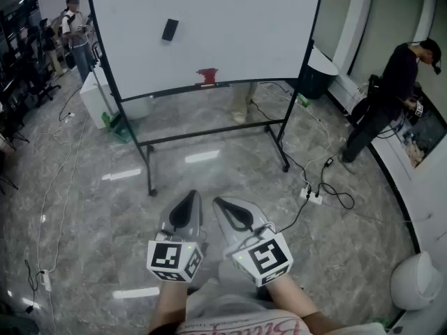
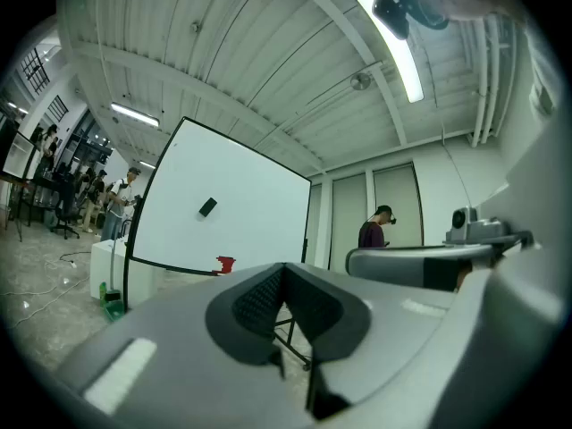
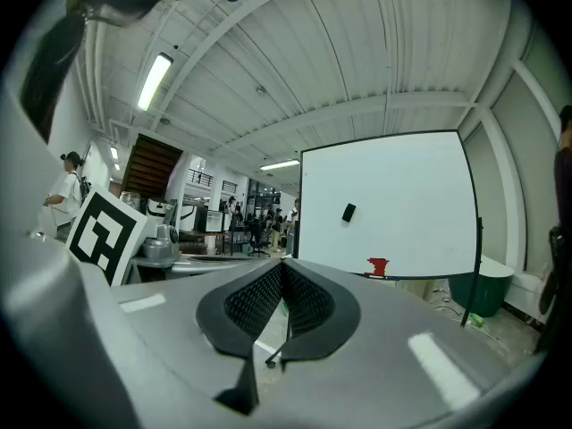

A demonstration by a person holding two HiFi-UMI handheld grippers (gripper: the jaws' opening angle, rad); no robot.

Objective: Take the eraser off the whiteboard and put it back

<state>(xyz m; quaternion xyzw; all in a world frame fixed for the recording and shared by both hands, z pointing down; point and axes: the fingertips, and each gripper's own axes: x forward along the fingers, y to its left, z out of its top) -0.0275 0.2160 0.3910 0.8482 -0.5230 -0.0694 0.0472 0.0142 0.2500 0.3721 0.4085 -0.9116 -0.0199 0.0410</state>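
Note:
A small black eraser (image 1: pixel 170 29) clings to the upper left of the whiteboard (image 1: pixel 230 40); it also shows as a dark block in the left gripper view (image 2: pixel 207 207) and the right gripper view (image 3: pixel 349 212). My left gripper (image 1: pixel 195 193) and right gripper (image 1: pixel 217 202) are held side by side near my body, well short of the board. Both are shut with nothing between their jaws, and both point level at the board. A red object (image 1: pixel 207 76) sits on the board's lower ledge.
The whiteboard stands on a black wheeled frame (image 1: pixel 149 180). Cables and a power strip (image 1: pixel 311 196) lie on the marble floor to the right. One person (image 1: pixel 391 96) bends at the right; another (image 1: pixel 75 37) stands far left beside a white box (image 1: pixel 96 96).

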